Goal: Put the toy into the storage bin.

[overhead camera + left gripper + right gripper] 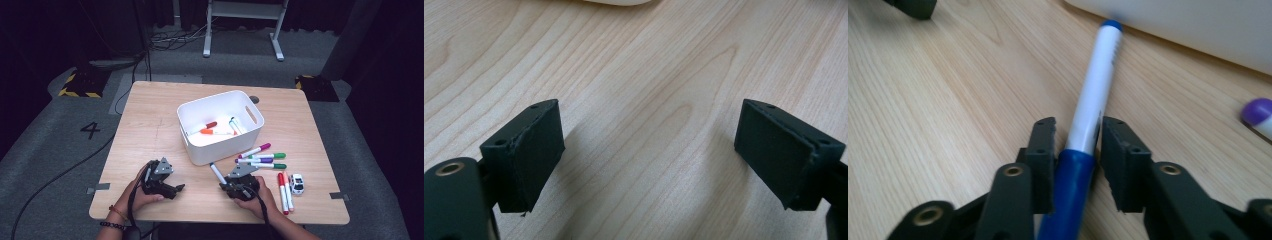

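Near the white bin [220, 125], I am pinching the blue marker [1093, 95] in my right claw [1079, 150], its long axis pointing far-left toward the bin wall.

Grey carpet floor [45, 145], "4" marking [90, 130] left of table [150, 125]. White desk frame [243, 20] beyond far edge. Hazard-striped bases [80, 82] near both far corners. Cables [170, 37]. Dark surroundings.

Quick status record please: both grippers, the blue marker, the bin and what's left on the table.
right gripper: shut on blue marker, near the table top
left gripper: open, nothing between the jaws, over bare wood
white bin: holds several markers, one red-capped, one orange-capped
loose markers: pink, purple, two green by the bin; two red nearer the person
toy car: beside the red markers
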### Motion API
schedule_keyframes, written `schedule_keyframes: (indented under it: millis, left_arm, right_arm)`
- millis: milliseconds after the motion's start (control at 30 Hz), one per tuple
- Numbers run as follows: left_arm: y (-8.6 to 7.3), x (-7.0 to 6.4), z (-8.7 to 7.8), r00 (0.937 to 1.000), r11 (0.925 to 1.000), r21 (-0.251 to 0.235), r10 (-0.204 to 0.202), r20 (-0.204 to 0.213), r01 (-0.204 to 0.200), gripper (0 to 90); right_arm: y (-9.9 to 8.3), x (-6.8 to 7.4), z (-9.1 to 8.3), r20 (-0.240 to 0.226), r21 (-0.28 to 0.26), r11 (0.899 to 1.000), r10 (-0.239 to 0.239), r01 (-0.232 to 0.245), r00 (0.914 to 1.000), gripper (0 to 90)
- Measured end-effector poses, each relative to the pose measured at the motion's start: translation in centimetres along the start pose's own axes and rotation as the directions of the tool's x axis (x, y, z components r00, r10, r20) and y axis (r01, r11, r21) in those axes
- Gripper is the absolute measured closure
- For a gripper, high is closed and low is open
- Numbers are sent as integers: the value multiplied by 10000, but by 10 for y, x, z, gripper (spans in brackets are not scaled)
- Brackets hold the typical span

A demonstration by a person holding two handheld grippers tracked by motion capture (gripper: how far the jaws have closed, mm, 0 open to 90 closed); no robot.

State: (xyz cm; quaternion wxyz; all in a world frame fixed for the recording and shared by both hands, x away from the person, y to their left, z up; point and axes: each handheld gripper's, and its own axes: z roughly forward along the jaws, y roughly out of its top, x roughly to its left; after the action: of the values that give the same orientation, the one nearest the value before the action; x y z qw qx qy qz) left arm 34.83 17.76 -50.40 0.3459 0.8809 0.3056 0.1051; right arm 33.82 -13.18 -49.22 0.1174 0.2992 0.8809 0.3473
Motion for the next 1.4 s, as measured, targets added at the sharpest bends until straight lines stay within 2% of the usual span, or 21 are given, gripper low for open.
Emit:
schedule_keyframes:
  millis: [167,233,300,433,533,667,933,1000,1133,1200,1233,1333,1400]
  left_arm:
    - [0,-1,1,9999,9999,-45,-117,1,117,125]
    - [0,-1,1,9999,9999,-54,-134,38,135,125]
    - [0,-1,1,9999,9999,-56,-136,71,137,125]
    - [0,0,1,9999,9999,-42,-107,27,107,125]
    - [0,-1,1,9999,9999,-15,-130,70,131,125]
    - [0,-1,1,9999,9999,-9,-129,63,129,125]
    - [1,0,1,10000,10000,-24,-56,-20,56,125]
    - [1,0,1,10000,10000,-27,-58,-19,58,125]
    - [1,0,1,10000,10000,-28,-59,-19,59,125]
    - [1,0,1,10000,10000,-22,-71,2,71,125]
    - [1,0,1,10000,10000,-24,-55,-25,55,125]
    - [1,0,1,10000,10000,-29,-63,-19,63,125]
    - [1,0,1,10000,10000,-7,-19,-60,19,125]
  right_arm:
    - [-4,-7,-2,-137,-118,9996,-268,266,9995,738]
    - [-4,-9,-3,-271,-50,9997,-230,229,9994,741]
    - [-3,-9,-3,-343,-31,9986,-529,528,9980,746]
    - [-5,-14,-4,-687,-130,9978,-665,657,9954,748]
    - [-5,-16,-6,-645,-4,9976,-689,690,9955,748]
    - [-4,-19,-10,-595,-97,9962,-868,864,9944,748]
    - [-4,-29,-39,-585,-484,9960,-778,750,9953,749]
    - [-4,-31,-49,-500,-623,9937,-961,929,9941,749]
    - [-6,-34,-63,-444,-853,9919,-978,938,9942,749]
    - [-7,-40,-78,-299,-1116,9901,-885,847,9956,749]
    - [-7,-40,-78,-299,-1116,9901,-885,847,9956,749]
    - [-9,-50,-98,-86,-1457,9870,-699,679,9975,749]
    - [-8,-53,-102,-84,-1542,9859,-666,645,9977,748]
